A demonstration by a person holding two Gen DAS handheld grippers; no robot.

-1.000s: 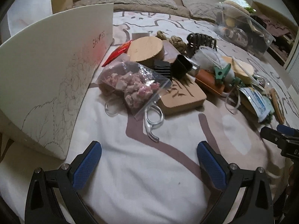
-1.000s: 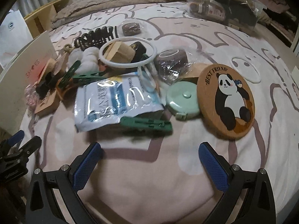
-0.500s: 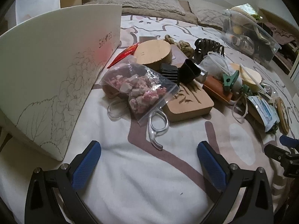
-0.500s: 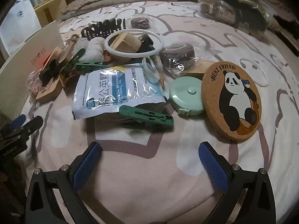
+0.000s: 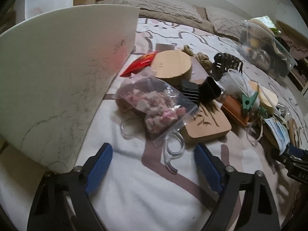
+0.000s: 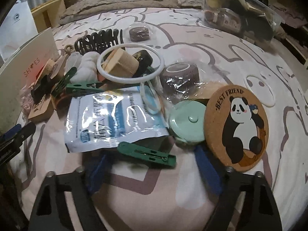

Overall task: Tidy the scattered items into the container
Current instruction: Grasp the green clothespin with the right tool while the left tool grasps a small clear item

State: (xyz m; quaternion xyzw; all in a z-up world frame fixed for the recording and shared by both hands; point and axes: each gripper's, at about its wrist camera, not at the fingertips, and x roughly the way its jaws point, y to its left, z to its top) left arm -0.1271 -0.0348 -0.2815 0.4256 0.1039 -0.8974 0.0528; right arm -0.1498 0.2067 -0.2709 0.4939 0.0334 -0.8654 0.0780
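Scattered items lie on a patterned bedsheet. In the left wrist view a zip bag of pink bits (image 5: 156, 104) lies on a wooden block (image 5: 207, 125), with a clear plastic hook (image 5: 172, 150) just ahead of my open, empty left gripper (image 5: 154, 165). A white shoe box (image 5: 63, 88) stands to its left. In the right wrist view my open, empty right gripper (image 6: 152, 171) is close over a green clothes peg (image 6: 147, 154). Beyond it lie a blue-white foil pouch (image 6: 113, 119), a mint round tape measure (image 6: 187, 122) and a panda cork coaster (image 6: 237, 129).
A clear plastic bin (image 6: 240, 11) with items stands at the far right of the bed. A white ring (image 6: 130, 63), black hair claw (image 6: 98, 38), wrapped brown roll (image 6: 180, 77) and round wooden block (image 5: 172, 64) lie in the pile. Pillows lie behind.
Both grippers have moved forward and lower toward the pile. The right gripper now has the green peg between its fingers' reach; the left is nearer the clear hook and zip bag.
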